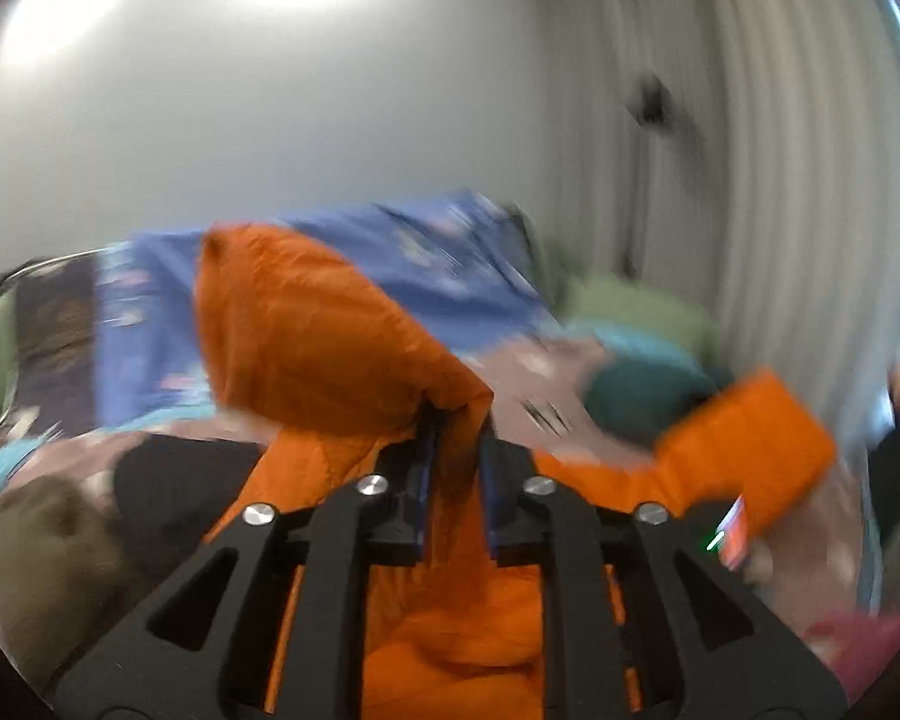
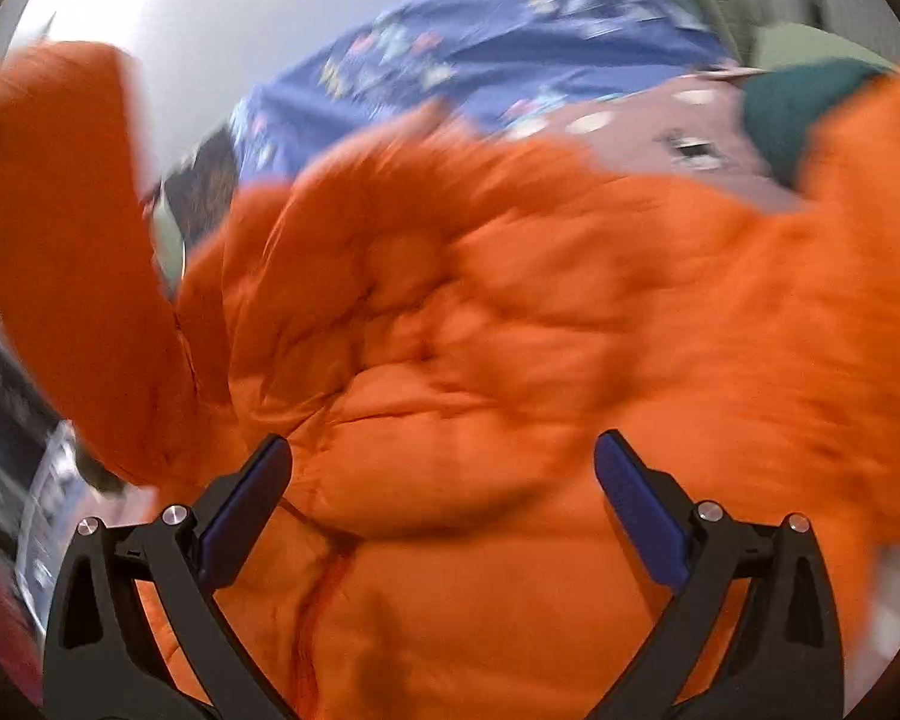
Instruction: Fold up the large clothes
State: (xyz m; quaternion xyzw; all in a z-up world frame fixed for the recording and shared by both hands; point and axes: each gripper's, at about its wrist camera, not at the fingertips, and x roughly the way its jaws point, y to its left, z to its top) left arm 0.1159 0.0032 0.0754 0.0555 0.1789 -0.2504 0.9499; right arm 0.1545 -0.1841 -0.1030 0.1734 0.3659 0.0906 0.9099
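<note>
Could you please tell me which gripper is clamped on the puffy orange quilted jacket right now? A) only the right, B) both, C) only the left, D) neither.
C: the left gripper has its blue-padded fingers pinched on a fold of the puffy orange quilted jacket, while the right gripper is spread wide open above it.

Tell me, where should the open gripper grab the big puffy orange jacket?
Probably the raised puffy fold just ahead of the right gripper, coming straight forward with its jaws on either side. The orange jacket bulges there, so there is fabric to pinch. The left gripper already pinches another part.
</note>
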